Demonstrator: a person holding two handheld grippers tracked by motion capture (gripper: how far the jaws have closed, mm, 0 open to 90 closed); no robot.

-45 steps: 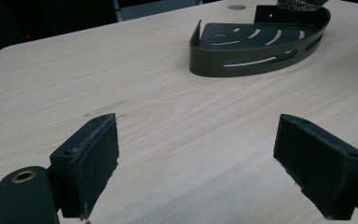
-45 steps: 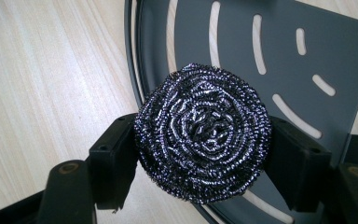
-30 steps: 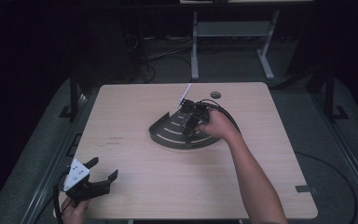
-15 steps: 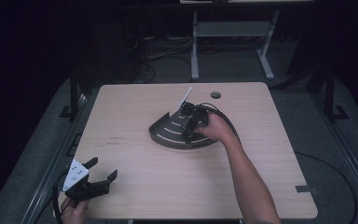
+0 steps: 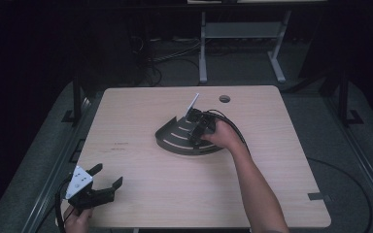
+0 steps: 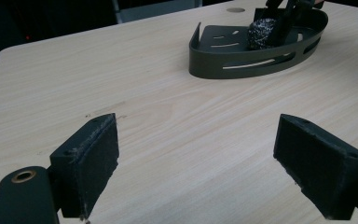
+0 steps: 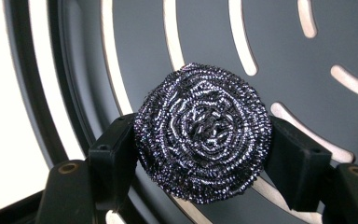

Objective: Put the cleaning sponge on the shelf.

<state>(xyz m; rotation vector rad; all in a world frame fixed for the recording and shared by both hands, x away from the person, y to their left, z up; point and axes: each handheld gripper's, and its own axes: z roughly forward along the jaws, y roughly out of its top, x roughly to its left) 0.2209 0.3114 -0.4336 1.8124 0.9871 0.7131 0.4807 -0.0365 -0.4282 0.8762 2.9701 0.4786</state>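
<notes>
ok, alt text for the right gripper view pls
A round steel-wool scourer is clamped between the two black jaws of the right gripper, one pad pressing on each side. Behind it is the floor of a dark slotted caddy, with pale wood tabletop showing past its rim and through the slots.

My rig, as I see it: left gripper (image 5: 106,186), black body, grey three-cornered plate on top with small dark holes, black cable trailing off it. Its pads (image 6: 89,161) are square, black and fuzzy, a brass-ringed screw hole beside one. Right gripper (image 5: 197,132), black, black cable looping behind. Forearms bare, no sleeves.
</notes>
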